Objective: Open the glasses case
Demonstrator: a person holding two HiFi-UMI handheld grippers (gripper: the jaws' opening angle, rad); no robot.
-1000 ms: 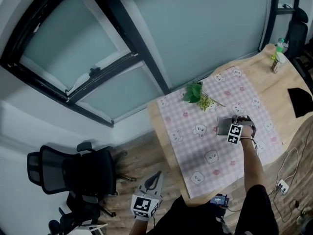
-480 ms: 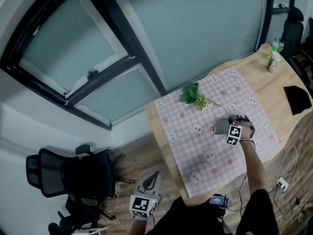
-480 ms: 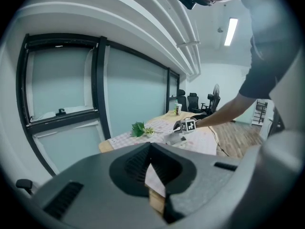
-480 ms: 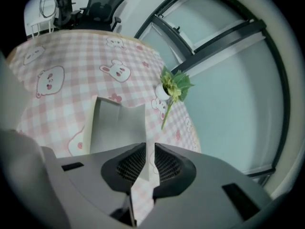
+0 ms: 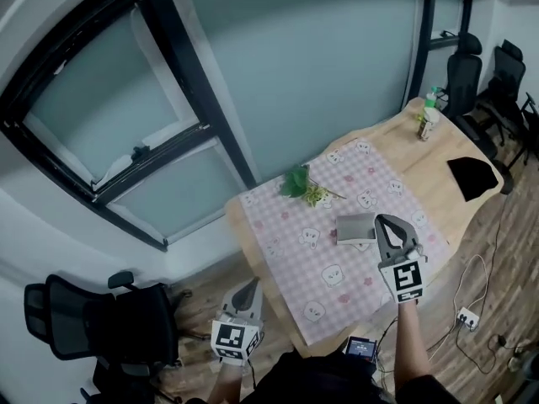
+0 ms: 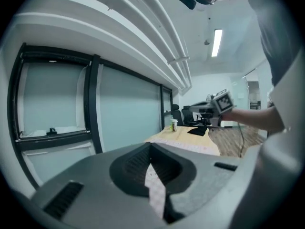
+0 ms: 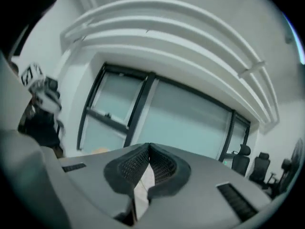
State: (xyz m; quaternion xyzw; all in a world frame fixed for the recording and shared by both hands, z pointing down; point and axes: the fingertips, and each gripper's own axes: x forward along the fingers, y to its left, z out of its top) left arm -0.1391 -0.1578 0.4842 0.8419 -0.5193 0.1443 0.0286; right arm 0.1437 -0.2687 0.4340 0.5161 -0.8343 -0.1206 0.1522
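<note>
Glasses case (image 5: 354,225) lies on the pink checked tablecloth (image 5: 285,230), near the plant sprig (image 5: 301,183). Right gripper (image 5: 387,223) hangs just beside it; its jaws have just closed, pads together on nothing. Left gripper (image 5: 252,284) is well apart from the case, also closed and empty. Lid state unclear from here. Risk: nothing steadies the case, so a one-sided prod with closed tips could skid it across the cloth.

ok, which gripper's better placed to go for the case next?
Right, probably. The right gripper hangs over the table right by the case. Its jaws have just closed with nothing between them. The left gripper is off the table's near edge, over the floor, also shut.
</note>
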